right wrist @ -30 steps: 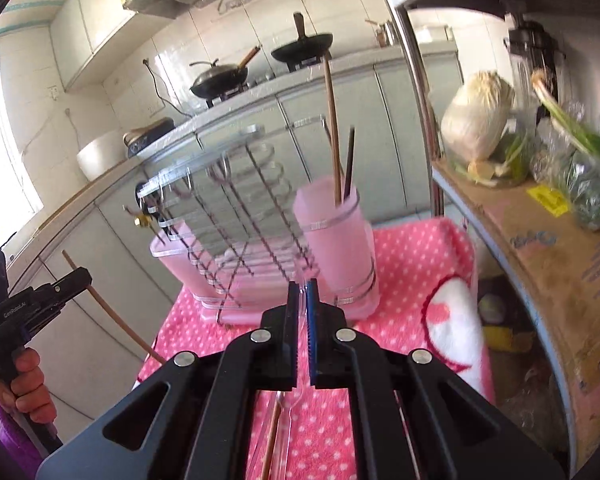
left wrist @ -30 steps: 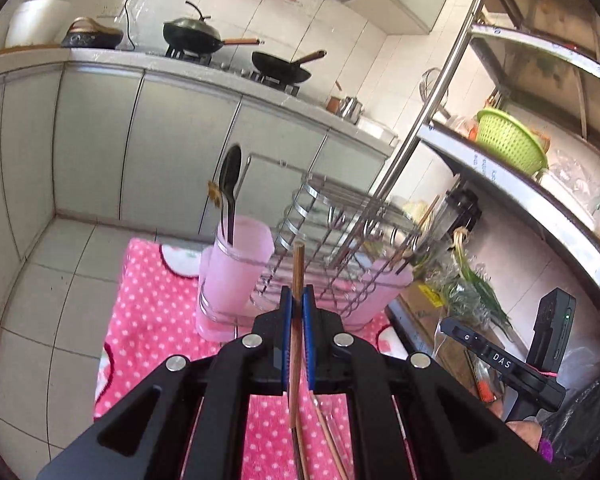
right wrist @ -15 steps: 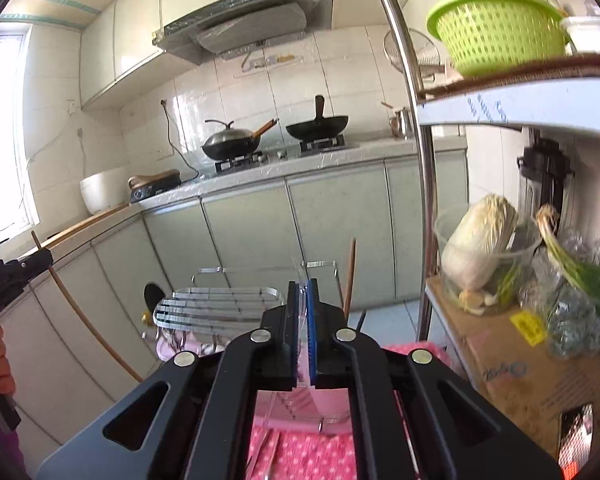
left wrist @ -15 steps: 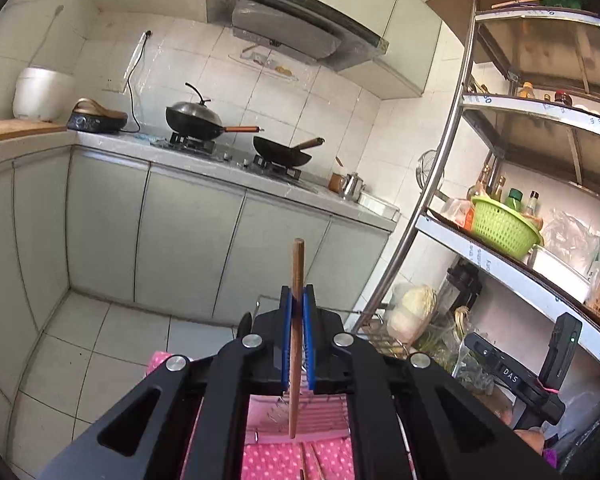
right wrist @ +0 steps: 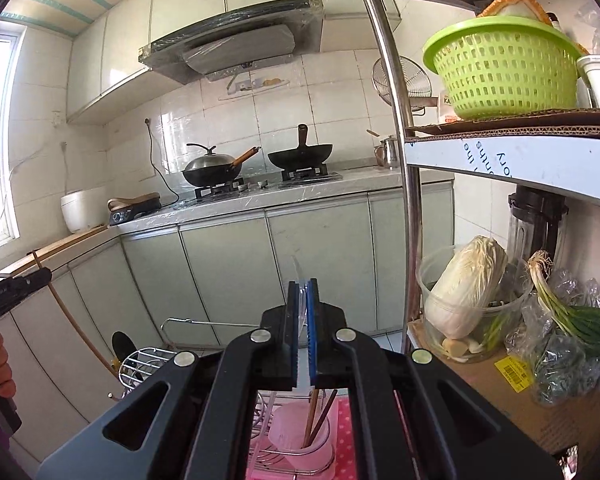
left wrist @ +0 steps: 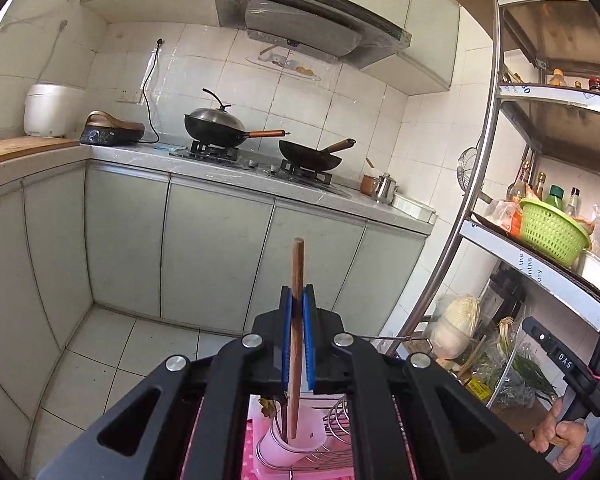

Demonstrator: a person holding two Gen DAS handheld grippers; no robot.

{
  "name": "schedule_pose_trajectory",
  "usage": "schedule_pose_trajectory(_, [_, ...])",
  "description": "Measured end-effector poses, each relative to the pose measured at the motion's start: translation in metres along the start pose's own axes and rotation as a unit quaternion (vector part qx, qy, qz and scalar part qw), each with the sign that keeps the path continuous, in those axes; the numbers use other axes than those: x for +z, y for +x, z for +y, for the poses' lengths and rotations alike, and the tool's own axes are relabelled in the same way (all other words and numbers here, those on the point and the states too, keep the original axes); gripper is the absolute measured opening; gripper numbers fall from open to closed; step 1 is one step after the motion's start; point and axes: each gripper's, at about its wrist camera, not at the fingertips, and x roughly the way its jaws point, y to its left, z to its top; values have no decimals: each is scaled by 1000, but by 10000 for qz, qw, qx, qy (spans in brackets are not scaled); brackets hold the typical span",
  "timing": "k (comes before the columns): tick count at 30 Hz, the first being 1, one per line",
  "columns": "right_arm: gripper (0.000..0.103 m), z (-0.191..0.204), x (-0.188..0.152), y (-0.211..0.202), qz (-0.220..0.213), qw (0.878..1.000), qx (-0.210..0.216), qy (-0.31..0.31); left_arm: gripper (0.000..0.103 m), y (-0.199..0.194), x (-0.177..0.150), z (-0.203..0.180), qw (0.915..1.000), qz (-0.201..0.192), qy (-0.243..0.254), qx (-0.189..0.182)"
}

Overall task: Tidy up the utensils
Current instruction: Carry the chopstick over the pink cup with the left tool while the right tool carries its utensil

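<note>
My left gripper (left wrist: 297,300) is shut on a wooden chopstick (left wrist: 298,264) that stands upright and sticks out above the blue pads. Its lower end hangs over the pink cup (left wrist: 300,446), which holds other utensils. My right gripper (right wrist: 303,292) is shut on a thin clear plastic utensil (right wrist: 297,274); only its tip shows above the pads. Below it stands the pink cup (right wrist: 288,436) with two chopsticks (right wrist: 312,412) in it. The wire dish rack (right wrist: 148,360) is to the left of the cup, with a black spoon (right wrist: 122,344) beside it. Both cups sit on a pink dotted cloth (right wrist: 344,420).
A steel shelf post (right wrist: 404,184) rises just to the right. Its shelves carry a green basket (right wrist: 504,68), a cabbage in a clear tub (right wrist: 468,284) and spring onions (right wrist: 572,312). Grey cabinets (left wrist: 216,256) and a counter with two woks (left wrist: 220,124) lie ahead.
Both grippers have risen and tipped up. The cup and rack have dropped from mid-frame to the bottom edge. The chopstick and the clear utensil stay gripped.
</note>
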Motion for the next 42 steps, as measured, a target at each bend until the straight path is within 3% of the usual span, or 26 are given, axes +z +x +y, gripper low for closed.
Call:
schedule_pose_trajectory(11, [4,-16,18,13,-441,9983,-390,-2,5,40,-53,0,9974,710,16,-83])
schedule_pose_trajectory(17, [4,-11,4,29,-525,9955,-698,-373,5,53,-74,8,9950,989,-120,-29])
schedule_pose_trajectory(22, [4,-4,-11,39,-602,9940,-714,-566,5,57,-77,10,9948,1006,-165,-57])
schedule_pose_trajectory(31, [4,-6,-48,46,-109,9980,-462,-409,5,56,-81,12,9953,930,-244,-86])
schedule_pose_trajectory(42, [4,-24,-91,42,606,9978,-124,238,5,58,-79,23,9932,1011,-576,-57])
